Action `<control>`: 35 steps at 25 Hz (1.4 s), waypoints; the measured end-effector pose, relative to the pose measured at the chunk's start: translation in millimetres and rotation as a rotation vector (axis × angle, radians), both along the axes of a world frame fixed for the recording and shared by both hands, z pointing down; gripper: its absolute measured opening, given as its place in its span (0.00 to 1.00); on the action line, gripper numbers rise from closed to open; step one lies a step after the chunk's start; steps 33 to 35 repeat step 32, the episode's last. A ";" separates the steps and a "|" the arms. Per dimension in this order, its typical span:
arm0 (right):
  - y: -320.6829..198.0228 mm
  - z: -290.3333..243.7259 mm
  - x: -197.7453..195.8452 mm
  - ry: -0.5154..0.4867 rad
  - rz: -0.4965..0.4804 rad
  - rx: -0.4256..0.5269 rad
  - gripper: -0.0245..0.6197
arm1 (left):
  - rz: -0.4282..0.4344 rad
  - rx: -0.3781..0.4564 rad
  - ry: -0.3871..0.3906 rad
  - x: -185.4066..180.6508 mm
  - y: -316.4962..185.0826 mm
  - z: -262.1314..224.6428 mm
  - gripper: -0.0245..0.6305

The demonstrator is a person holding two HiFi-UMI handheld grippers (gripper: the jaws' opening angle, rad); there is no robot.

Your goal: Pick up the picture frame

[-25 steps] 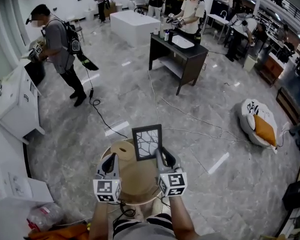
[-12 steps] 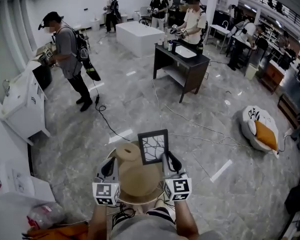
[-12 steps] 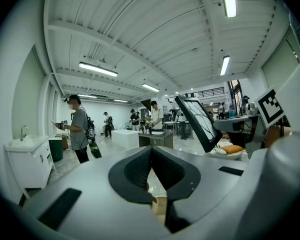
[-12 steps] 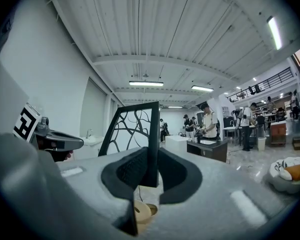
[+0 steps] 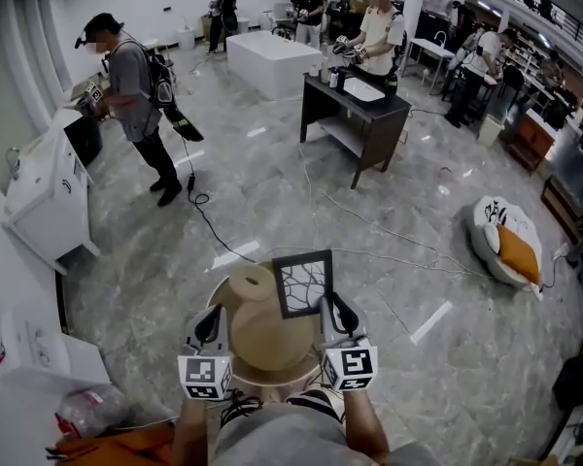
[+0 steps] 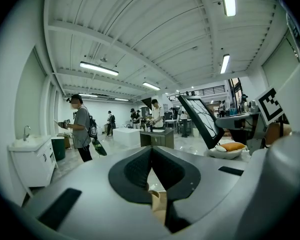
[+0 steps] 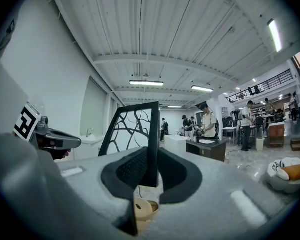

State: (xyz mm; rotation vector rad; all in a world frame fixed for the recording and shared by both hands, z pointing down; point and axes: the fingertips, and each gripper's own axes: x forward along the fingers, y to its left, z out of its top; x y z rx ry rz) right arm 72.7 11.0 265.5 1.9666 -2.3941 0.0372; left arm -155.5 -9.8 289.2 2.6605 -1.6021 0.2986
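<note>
**A:** Where is the picture frame [image 5: 303, 282]?

**B:** It's in the right gripper [image 5: 332, 305]. The frame is upright and a little tilted, lifted off the round wooden surface [image 5: 262, 349]. It hangs over the surface's far edge, toward the right side. The head view shows its black border and a branch pattern inside.

**A:** How is it gripped?

**B:** The jaws pinch the frame's right-hand border near the bottom corner. In the right gripper view a dark pad sits on either side of that edge. Under the corner there is only air, with the surface lower down.

**A:** And the left gripper [image 5: 212, 318]?

**B:** It carries nothing. Its pads are pressed together with no object between them. It hovers over the surface's left edge, apart from the frame.

**A:** Is anything on the surface?

**B:** A tan roll [image 5: 251, 283] sits at the far-left edge. In the head view it lies just beside the frame's lower left corner. I can't tell whether the two touch.
</note>
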 end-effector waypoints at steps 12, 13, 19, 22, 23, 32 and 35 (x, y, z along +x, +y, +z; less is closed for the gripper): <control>38.1 -1.7 -7.1 -0.008 -0.009 0.004 0.14 | -0.004 0.008 0.001 -4.2 37.2 -4.6 0.06; 37.9 -1.0 -6.9 -0.008 -0.009 0.003 0.14 | -0.003 0.007 0.001 -3.6 37.0 -3.7 0.06; 36.6 2.1 -6.4 -0.006 -0.011 0.005 0.14 | -0.002 0.006 0.002 -1.2 36.3 1.5 0.06; 37.6 1.3 -6.6 -0.005 -0.011 0.005 0.14 | -0.001 0.003 0.001 -0.6 37.5 0.8 0.07; 37.7 0.7 -6.8 -0.005 -0.011 0.006 0.14 | 0.000 0.003 0.000 -0.6 37.4 0.3 0.07; 39.1 -6.9 -7.4 -0.011 -0.007 0.007 0.14 | 0.007 -0.003 0.000 -0.8 38.2 -6.1 0.06; 39.1 -6.9 -7.4 -0.011 -0.007 0.007 0.14 | 0.007 -0.003 0.000 -0.8 38.2 -6.1 0.06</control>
